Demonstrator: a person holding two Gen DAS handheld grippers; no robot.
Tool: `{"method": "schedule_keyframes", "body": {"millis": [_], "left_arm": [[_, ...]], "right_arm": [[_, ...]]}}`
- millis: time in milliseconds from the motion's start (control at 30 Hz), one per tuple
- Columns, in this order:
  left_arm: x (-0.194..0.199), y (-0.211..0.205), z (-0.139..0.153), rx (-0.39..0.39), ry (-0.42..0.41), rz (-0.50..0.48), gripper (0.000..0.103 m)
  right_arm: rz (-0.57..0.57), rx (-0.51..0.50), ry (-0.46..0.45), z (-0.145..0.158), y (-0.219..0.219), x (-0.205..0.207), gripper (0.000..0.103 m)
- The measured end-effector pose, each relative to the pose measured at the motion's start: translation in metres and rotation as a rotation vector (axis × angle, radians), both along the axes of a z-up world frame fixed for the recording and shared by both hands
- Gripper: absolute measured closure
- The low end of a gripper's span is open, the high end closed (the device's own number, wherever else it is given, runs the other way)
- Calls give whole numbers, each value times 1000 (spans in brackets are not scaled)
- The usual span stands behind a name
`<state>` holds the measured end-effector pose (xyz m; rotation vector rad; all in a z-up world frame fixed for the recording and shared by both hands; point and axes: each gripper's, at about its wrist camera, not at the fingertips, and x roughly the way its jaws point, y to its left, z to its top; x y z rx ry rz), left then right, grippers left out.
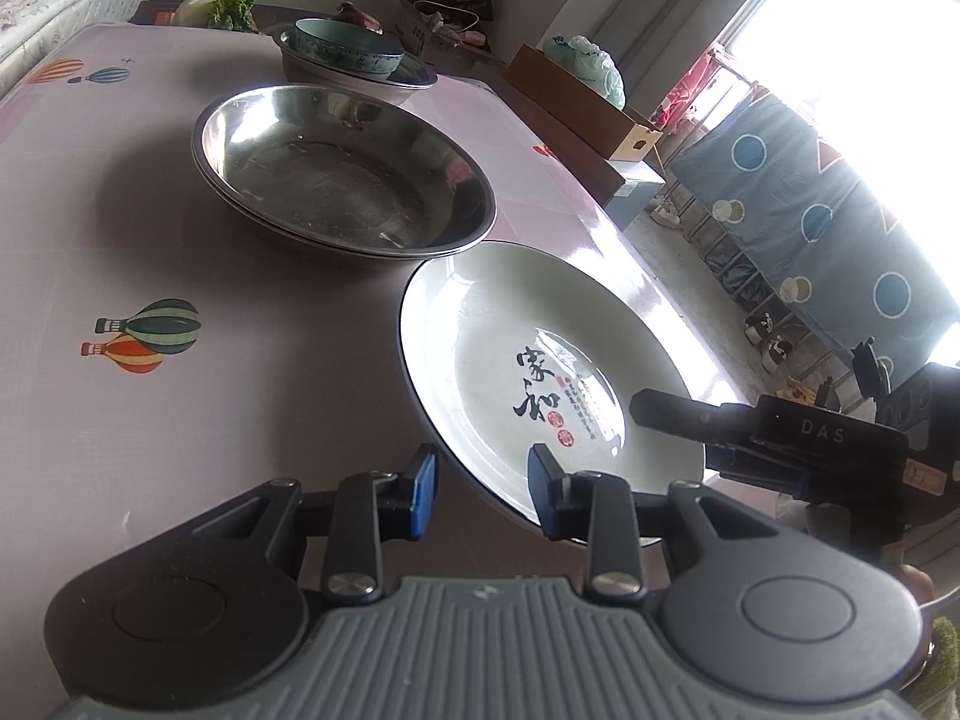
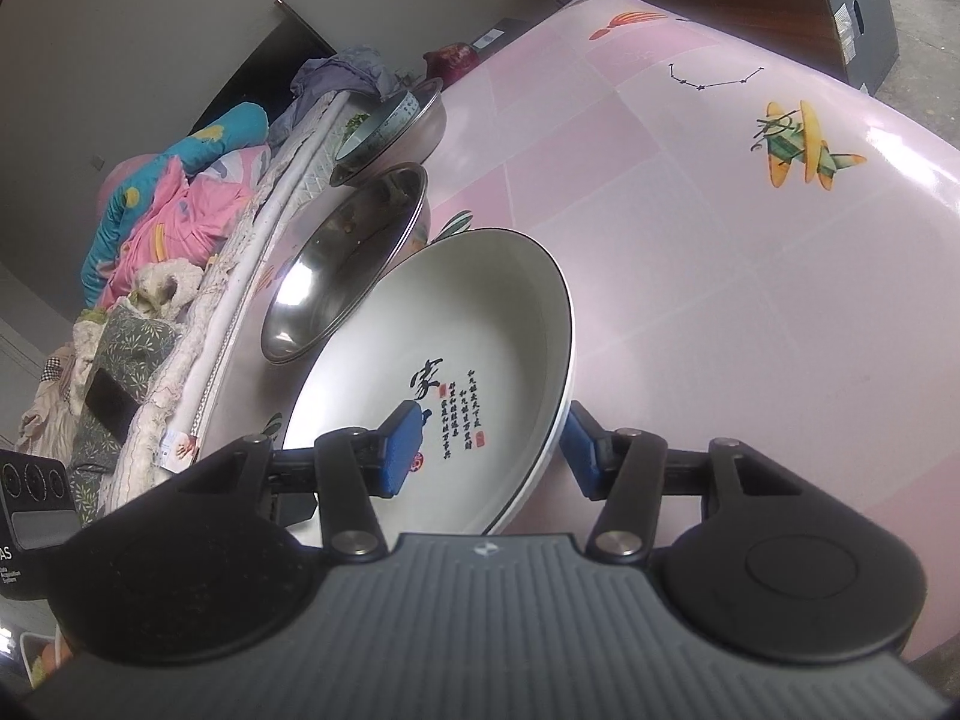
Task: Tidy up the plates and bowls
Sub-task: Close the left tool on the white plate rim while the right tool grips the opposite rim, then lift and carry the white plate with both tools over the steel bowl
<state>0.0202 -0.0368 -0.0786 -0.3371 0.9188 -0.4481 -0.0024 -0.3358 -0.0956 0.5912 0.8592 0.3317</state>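
A white plate with black calligraphy [image 1: 510, 324] lies on the pink table, stacked on another plate; it also shows in the right wrist view [image 2: 468, 324]. My left gripper [image 1: 483, 489] is open, its fingers either side of the plate's near rim. My right gripper [image 2: 492, 444] is open, straddling the opposite rim; it shows in the left wrist view [image 1: 684, 414]. Two stacked steel bowls [image 1: 342, 171] sit beyond the plate, also in the right wrist view [image 2: 342, 276]. Farther off, a patterned ceramic bowl [image 1: 348, 48] rests in another steel bowl [image 1: 414, 81].
The pink table [image 1: 150, 228] carries balloon and plane prints. A bed with bedding [image 2: 180, 210] runs along one table edge. A cardboard box [image 1: 576, 102] and a blue-covered rack [image 1: 840, 210] stand beyond the other edge.
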Motion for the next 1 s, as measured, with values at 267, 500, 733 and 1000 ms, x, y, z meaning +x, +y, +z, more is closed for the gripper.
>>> {"method": "schedule_keyframes", "body": {"millis": [267, 500, 733, 1000], "left_arm": [[-4, -6, 1, 17, -15, -10, 66], [-3, -7, 0, 25, -18, -4, 65], [2, -10, 0, 44, -22, 6, 63], [4, -15, 2, 49, -11, 1, 55]], "right_arm": [[-35, 51, 11, -3, -11, 2, 52], [-57, 9, -3, -1, -16, 5, 52], [-52, 11, -11, -3, -18, 13, 53], [-19, 19, -10, -3, -12, 19, 53]]}}
